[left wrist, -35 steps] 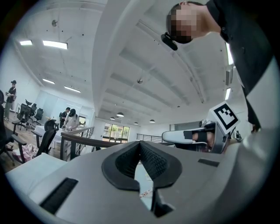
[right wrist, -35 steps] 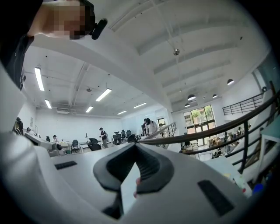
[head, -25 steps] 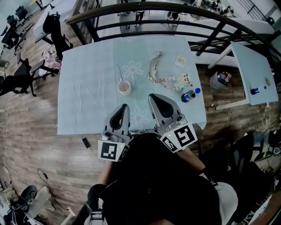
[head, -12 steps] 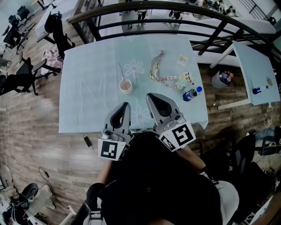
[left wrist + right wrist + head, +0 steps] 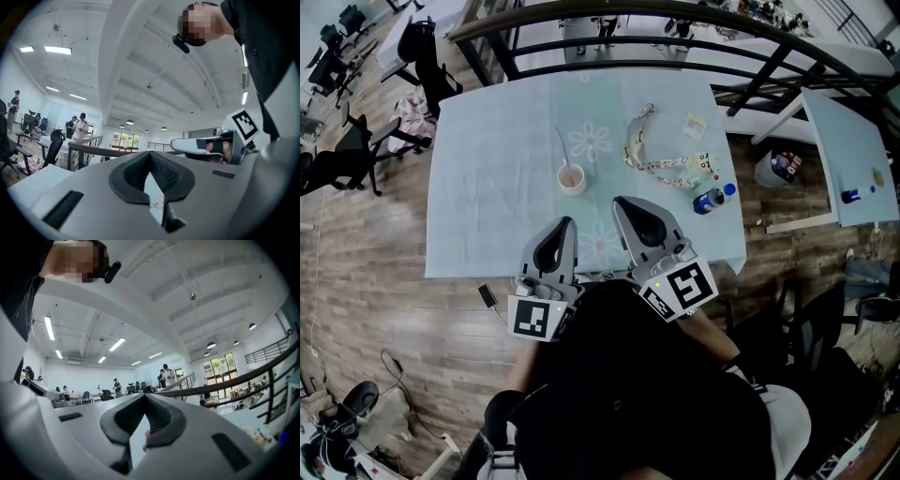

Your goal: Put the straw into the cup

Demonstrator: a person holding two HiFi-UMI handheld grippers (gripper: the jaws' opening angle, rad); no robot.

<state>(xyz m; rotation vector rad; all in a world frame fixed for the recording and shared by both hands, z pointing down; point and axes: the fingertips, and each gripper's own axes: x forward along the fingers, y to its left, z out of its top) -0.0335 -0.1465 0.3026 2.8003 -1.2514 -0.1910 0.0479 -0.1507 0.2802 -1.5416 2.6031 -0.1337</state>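
A small paper cup [image 5: 571,178] stands near the middle of the pale blue table [image 5: 487,216]. A thin straw [image 5: 562,150] stands in the cup and leans toward the far left. My left gripper [image 5: 566,225] hovers over the table's near edge, well short of the cup, with its jaws shut and nothing in them. Beside it on the right, my right gripper [image 5: 621,202] is also shut and empty. In the left gripper view the left gripper [image 5: 150,153] points level with its pads meeting at the tip. The right gripper [image 5: 145,395] looks the same in its own view.
A patterned lanyard [image 5: 661,161], a small card [image 5: 694,125] and a blue bottle [image 5: 708,200] lie on the table's right side. A dark railing [image 5: 675,14] runs behind the table. Office chairs [image 5: 342,159] stand at the left, another table [image 5: 848,141] at the right.
Only the head view has drifted a little, so the table sits slightly lower in the picture. Both grippers, the cup and the straw keep their places.
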